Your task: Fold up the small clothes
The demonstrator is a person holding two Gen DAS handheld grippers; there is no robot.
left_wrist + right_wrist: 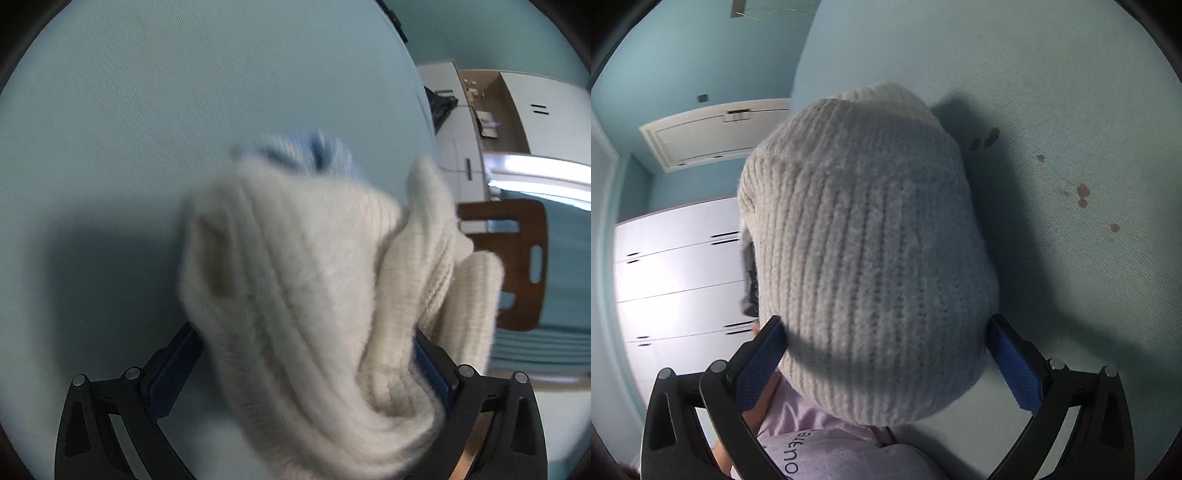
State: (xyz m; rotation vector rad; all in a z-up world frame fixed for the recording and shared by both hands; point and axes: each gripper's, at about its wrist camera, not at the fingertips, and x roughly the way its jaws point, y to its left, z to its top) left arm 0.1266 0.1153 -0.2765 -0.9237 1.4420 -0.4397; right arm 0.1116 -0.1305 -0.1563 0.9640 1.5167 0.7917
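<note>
Cream rib-knit beanie is held up off the pale blue sheeted surface, carried between both tools. In the right wrist view the right gripper has its blue pads spread wide, one on each side of the hat's lower edge; the knit bulges between and ahead of them. Whether those pads actually pinch it or the fabric only drapes across them, I cannot tell. In the left wrist view the left gripper is likewise buried in the same cream knit; the fabric bunches against its right-hand pad, the left-hand one stands clear of it, so that grip is also uncertain. A blurred light-blue knit piece shows just beyond the cream bundle. Judged step: mid-fold, the hat doubled over itself and in transit, not yet laid flat. Long axis runs forward from the right gripper, along the ribs, crown end farthest away and rounded, brim end nearest the pads. The next move would call for lowering it onto the sheet ahead, keeping the ribs straight and the doubled layers aligned, then letting go without dragging the top layer. A person's pale lilac garment sits close beneath the right tool.
</note>
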